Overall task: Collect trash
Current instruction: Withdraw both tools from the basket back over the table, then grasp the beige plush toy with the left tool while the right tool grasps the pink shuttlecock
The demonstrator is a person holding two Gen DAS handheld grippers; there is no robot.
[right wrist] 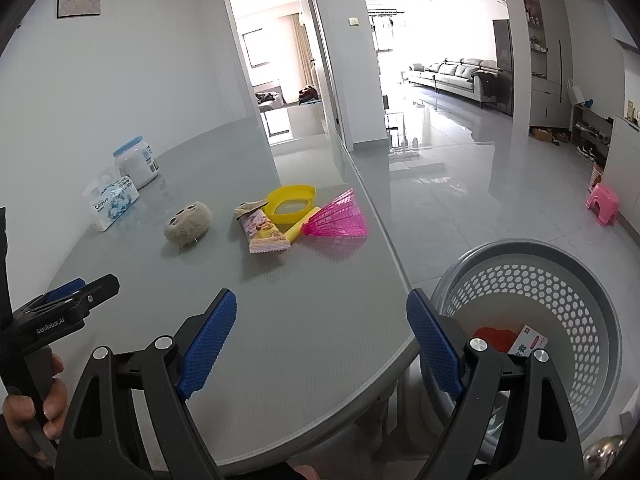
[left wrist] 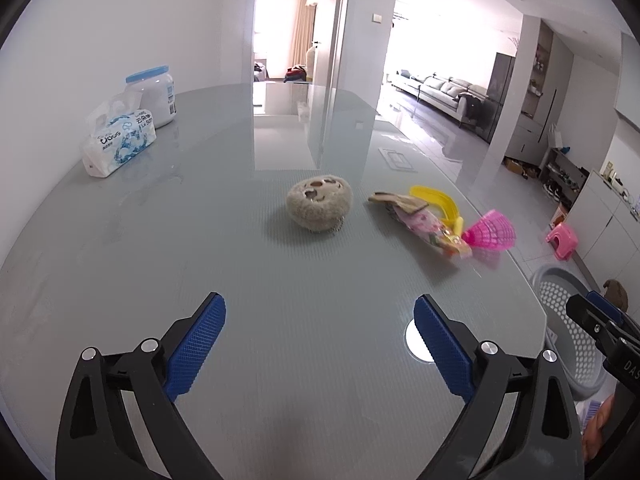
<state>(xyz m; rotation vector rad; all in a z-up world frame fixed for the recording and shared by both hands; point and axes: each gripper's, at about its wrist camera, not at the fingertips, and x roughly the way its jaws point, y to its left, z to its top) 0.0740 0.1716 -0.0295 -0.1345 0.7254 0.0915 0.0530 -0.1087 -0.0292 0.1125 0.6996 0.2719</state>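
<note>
On the grey glass table [left wrist: 200, 264] lie a beige fuzzy lump [left wrist: 319, 204], a pink snack wrapper [left wrist: 430, 228], a yellow plastic piece [left wrist: 434, 198] and a pink shuttlecock-like toy [left wrist: 494, 231]. The same pile shows in the right wrist view: lump [right wrist: 187, 224], wrapper [right wrist: 264, 234], yellow piece [right wrist: 291, 199], pink toy [right wrist: 340, 218]. My left gripper [left wrist: 318, 344] stands open over bare table, short of the lump. My right gripper [right wrist: 320, 340] is open at the table's edge, empty. A grey perforated bin [right wrist: 580, 280] beside the table holds a red item [right wrist: 494, 338] and a white box [right wrist: 528, 344].
A tissue pack [left wrist: 118, 142] and a white jar with a blue lid [left wrist: 154, 94] stand at the far left by the wall. Off the table's right lie tiled floor, a pink stool [right wrist: 604, 202] and a shoe rack. A hand [right wrist: 28, 420] holds the left gripper's handle.
</note>
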